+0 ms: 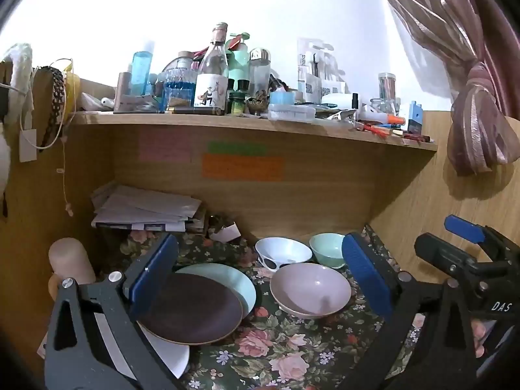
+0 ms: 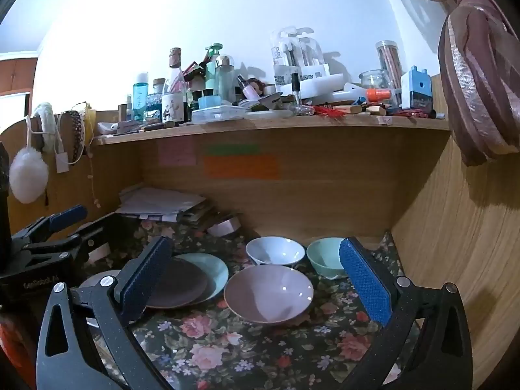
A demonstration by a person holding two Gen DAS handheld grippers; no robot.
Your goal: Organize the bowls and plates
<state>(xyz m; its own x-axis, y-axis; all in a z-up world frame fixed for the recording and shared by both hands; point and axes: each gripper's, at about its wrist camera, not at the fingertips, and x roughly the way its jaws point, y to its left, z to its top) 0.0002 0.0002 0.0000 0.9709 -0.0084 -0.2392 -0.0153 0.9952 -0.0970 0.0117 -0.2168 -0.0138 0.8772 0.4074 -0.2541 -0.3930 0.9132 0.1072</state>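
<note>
Three plates (image 1: 191, 308) lie overlapped on the left of the desk (image 1: 276, 351). Three bowls (image 1: 310, 289) cluster just right of them.

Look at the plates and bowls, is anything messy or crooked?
Yes. The dark brown plate lies off-centre across the pale green plate and a white plate, not stacked evenly. The pink bowl, white bowl and green bowl sit apart, upright. Nothing looks spilled or broken.

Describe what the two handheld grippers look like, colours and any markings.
Both are black angular frames with silver bolts and flat blue textured pads on the jaws. The left gripper body reads "GenRobot.AI" in white, seen from the right wrist; the right gripper body shows white letters "DAS".
</note>
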